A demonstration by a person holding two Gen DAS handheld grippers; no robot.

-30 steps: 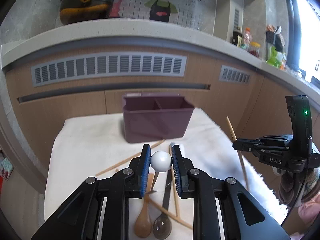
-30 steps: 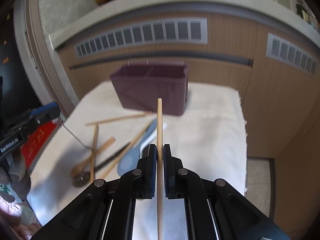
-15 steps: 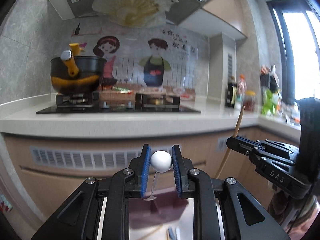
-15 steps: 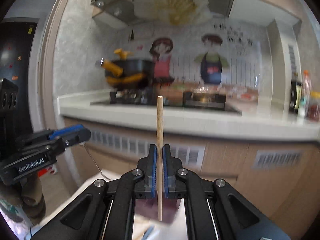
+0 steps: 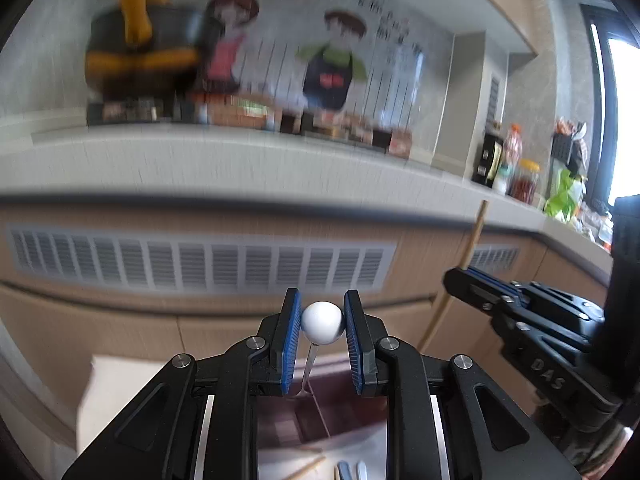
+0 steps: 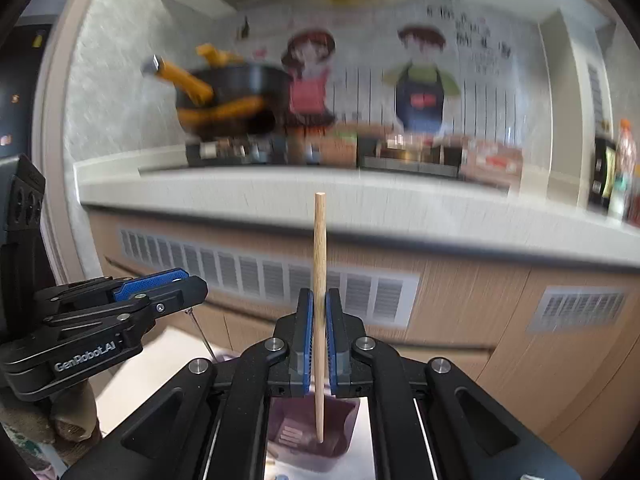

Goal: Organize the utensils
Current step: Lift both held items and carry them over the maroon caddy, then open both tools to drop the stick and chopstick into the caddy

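My left gripper (image 5: 322, 300) is shut on the white ball end (image 5: 322, 323) of a thin metal utensil whose stem (image 5: 309, 368) hangs down over the purple divided organiser box (image 5: 324, 412). My right gripper (image 6: 319, 308) is shut on a wooden chopstick (image 6: 319, 248) that stands upright, with its lower tip over the same purple box (image 6: 344, 420). Each gripper shows in the other's view: the right gripper (image 5: 456, 276) with its chopstick (image 5: 474, 236) at the right, the left gripper (image 6: 196, 282) with its stem (image 6: 202, 336) at the left.
The box stands on a white cloth (image 5: 120, 392). Loose chopsticks (image 5: 308, 468) and spoon handles (image 5: 344, 471) lie on the cloth near me. Behind are wooden cabinets with vent grilles (image 5: 192, 264), a pale counter edge (image 6: 360, 208), a black pot (image 6: 240, 92) and bottles (image 5: 516, 176).
Both grippers have lifted their utensils off the cloth and carried them forward over the purple box. The views swung up to the counter, then tipped down a little.
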